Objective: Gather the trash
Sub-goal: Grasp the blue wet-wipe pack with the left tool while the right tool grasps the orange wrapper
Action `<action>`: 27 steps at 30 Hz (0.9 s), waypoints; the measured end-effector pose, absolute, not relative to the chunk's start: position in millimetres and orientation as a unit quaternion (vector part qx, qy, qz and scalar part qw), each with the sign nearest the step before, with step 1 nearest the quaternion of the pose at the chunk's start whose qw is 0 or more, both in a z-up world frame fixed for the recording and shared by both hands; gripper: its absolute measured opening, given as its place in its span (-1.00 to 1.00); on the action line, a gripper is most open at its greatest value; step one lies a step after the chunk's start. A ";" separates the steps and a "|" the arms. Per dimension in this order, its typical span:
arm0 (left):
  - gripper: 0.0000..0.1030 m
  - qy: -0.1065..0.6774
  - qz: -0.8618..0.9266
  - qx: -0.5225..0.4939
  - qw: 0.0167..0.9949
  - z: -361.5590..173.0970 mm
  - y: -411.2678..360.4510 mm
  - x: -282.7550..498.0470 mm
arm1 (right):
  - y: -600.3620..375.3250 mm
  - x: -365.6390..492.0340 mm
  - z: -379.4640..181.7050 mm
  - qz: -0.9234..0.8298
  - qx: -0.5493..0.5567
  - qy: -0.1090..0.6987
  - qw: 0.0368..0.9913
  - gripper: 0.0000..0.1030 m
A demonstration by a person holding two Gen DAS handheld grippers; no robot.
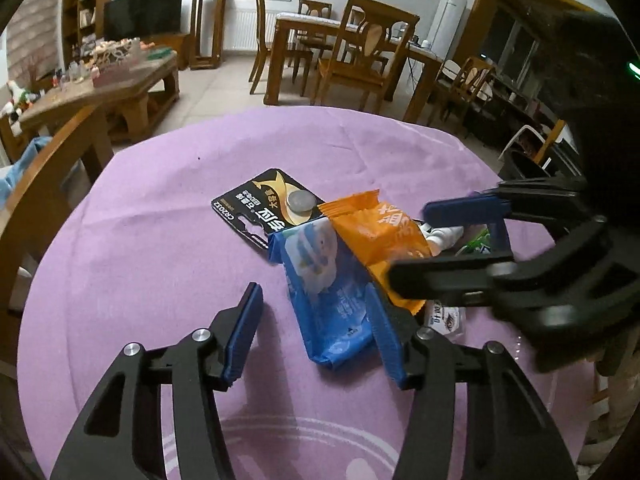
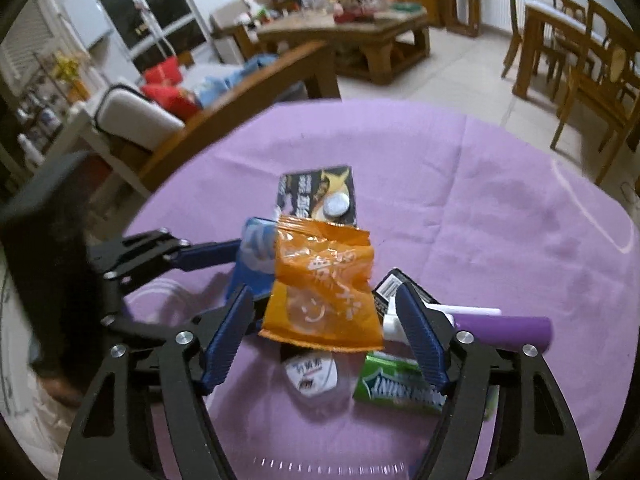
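Observation:
A pile of trash lies on the purple tablecloth point(image 1: 152, 240). A blue wrapper point(image 1: 320, 280) lies between the pads of my left gripper point(image 1: 314, 296), which is open: the right pad is at the wrapper's edge and the left pad stands clear of it. An orange wrapper point(image 2: 324, 292) rests partly on the blue wrapper point(image 2: 250, 256). My right gripper point(image 2: 322, 294) straddles the orange wrapper, open, with a small gap at each pad. In the left wrist view the right gripper point(image 1: 418, 242) reaches in from the right over the orange wrapper point(image 1: 376, 236).
A black coin-battery card point(image 1: 272, 204) lies just beyond the wrappers. A green gum pack point(image 2: 400, 384), a purple tube point(image 2: 504, 328), a small clear packet point(image 2: 310, 372) and a black barcoded pack point(image 2: 390, 284) lie near the right gripper. Wooden chairs stand around the table.

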State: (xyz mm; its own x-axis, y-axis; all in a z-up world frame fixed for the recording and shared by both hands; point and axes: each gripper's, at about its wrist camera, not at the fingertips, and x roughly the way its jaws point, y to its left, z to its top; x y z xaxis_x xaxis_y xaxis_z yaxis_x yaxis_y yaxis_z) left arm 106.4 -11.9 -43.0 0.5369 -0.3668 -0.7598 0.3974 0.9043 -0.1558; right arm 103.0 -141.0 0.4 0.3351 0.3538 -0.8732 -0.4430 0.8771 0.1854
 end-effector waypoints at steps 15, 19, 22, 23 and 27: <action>-0.02 0.421 -0.217 0.027 0.880 -45.2 -16.1 97.8 | -174.3 85.9 29.6 0.263 0.025 0.435 0.861 -0.29; -0.04 0.423 -0.220 0.028 0.878 -45.5 -25.0 102.2 | -209.4 63.4 50.2 0.269 0.081 0.387 0.878 -0.29; -0.36 0.422 -0.204 0.033 0.883 -46.6 -29.8 110.1 | -231.6 48.8 56.3 0.267 0.103 0.365 0.886 -0.29; -0.38 0.421 -0.202 0.035 0.883 -46.4 -30.6 111.0 | -240.3 43.3 57.1 0.263 0.106 0.360 0.889 -0.29; -0.62 0.410 -0.196 0.035 0.890 -42.7 -32.5 106.7 | -267.7 32.1 56.3 0.256 0.127 0.346 0.894 -0.48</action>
